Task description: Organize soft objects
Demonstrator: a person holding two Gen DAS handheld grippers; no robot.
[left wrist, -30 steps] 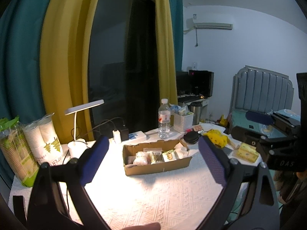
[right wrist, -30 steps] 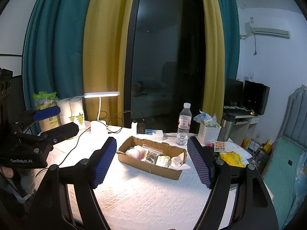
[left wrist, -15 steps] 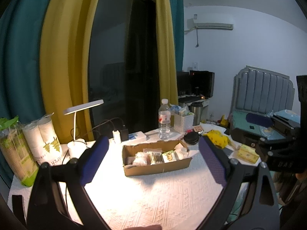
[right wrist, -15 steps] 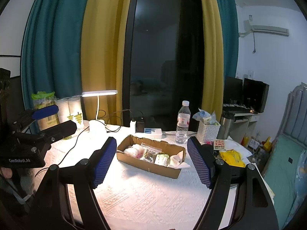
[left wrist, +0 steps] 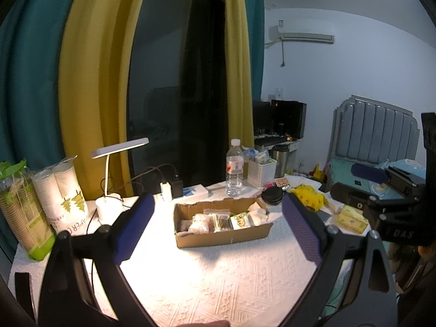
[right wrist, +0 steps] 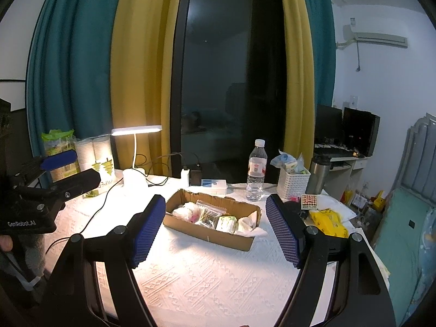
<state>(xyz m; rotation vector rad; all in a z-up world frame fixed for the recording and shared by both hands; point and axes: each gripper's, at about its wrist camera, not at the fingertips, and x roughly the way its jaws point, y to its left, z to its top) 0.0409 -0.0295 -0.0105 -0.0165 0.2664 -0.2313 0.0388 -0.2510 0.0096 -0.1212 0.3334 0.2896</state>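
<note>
White tablecloth [left wrist: 218, 280], cardboard box [left wrist: 222, 235] centred beyond each open hand-held gripper [left wrist: 218, 229].

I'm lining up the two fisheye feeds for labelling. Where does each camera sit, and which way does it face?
Left wrist: rides the left gripper, looking along its open blue-padded fingers at the cardboard box; the right gripper shows at the right edge.
Right wrist: rides the right gripper, facing the cardboard box from further right; the left gripper shows at the left edge.
Shared: box, desk lamp, water bottle, white basket.
</note>
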